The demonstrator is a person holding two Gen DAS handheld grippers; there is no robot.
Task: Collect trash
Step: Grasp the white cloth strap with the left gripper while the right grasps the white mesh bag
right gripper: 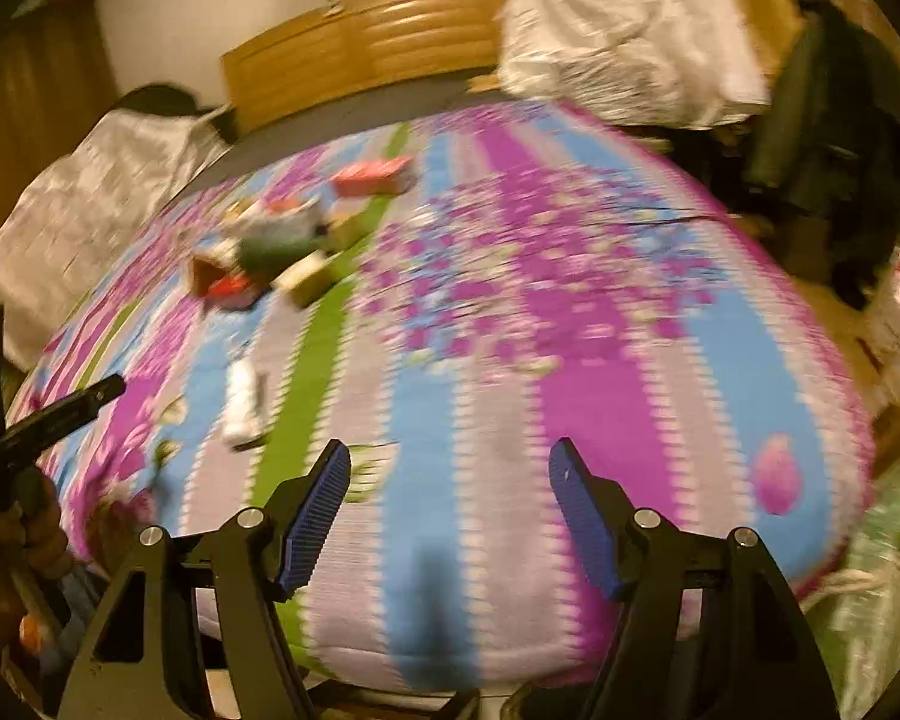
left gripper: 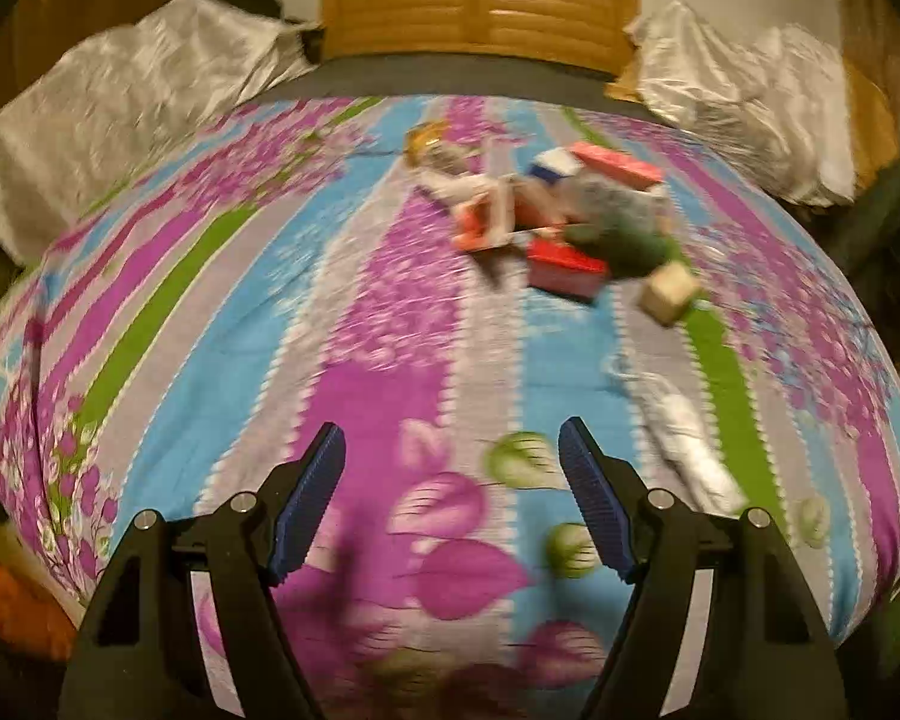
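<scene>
Here, both the left gripper [left gripper: 453, 498] and right gripper [right gripper: 450, 510] are hanging over the striped bedspread [left gripper: 354, 312], fingers apart, gripping nothing; the trash [left gripper: 558, 222] is lying mid-bed.

The right hand-held gripper [right gripper: 450, 510] hangs open and empty over the near end of a striped floral bed cover [right gripper: 570, 330]. A blurred heap of boxes and wrappers [right gripper: 288, 234] lies far left, near the wooden headboard [right gripper: 366, 42].

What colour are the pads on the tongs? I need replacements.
Dark blue and ribbed, on black arms. The pads show best in the left wrist view.
</scene>
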